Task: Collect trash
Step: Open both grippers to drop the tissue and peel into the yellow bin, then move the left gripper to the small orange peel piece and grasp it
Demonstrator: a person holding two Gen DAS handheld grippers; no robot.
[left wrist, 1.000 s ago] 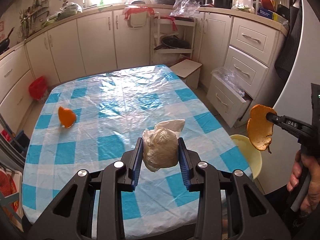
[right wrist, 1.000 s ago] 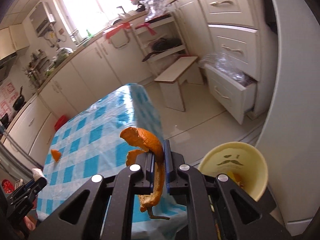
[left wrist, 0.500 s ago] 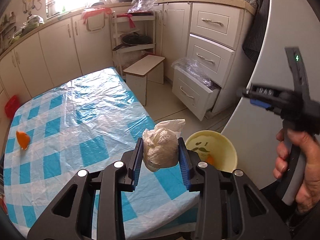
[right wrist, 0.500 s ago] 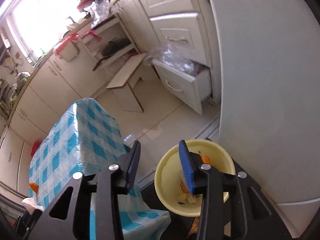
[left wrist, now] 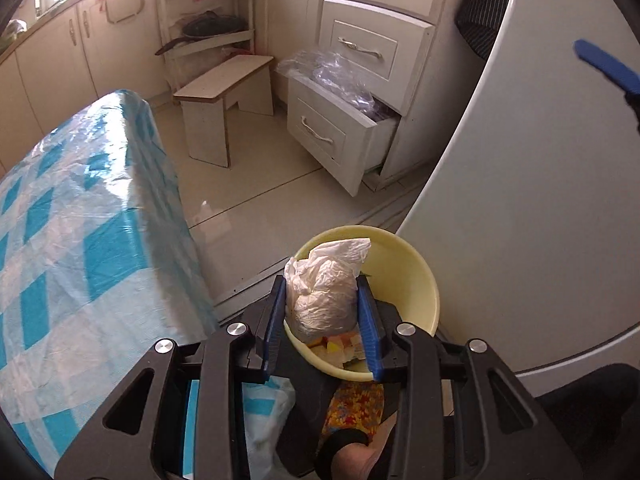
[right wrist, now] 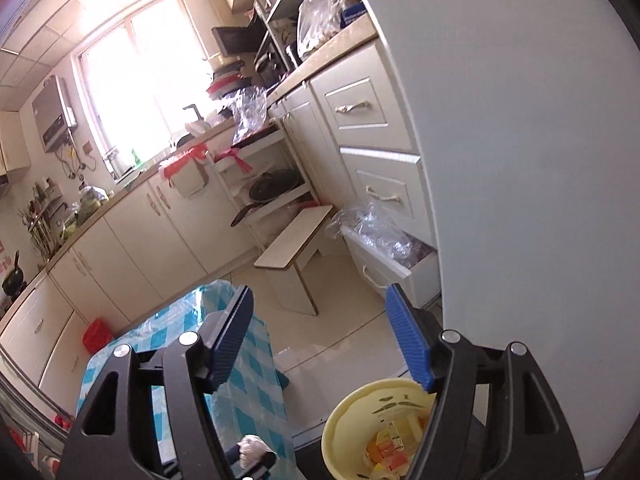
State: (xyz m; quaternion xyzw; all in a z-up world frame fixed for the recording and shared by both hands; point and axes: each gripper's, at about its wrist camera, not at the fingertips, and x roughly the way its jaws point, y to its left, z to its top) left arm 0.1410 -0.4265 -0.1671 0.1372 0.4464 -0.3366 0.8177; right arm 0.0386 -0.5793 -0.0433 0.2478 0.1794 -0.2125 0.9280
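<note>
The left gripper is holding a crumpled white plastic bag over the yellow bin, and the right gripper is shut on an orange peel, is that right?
Not quite. The left gripper does hold the crumpled white plastic bag over the yellow bin. But the right gripper holds no orange peel: the right wrist view shows its jaws apart with nothing between them, and they have just been opening.

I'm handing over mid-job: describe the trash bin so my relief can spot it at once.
Find the table with the blue-checked cloth; past its near corner, against the big white appliance, stands a pale yellow round bin. It is the only yellow container around, already holding scraps, and the left gripper holds a crumpled white bag above it.
</note>
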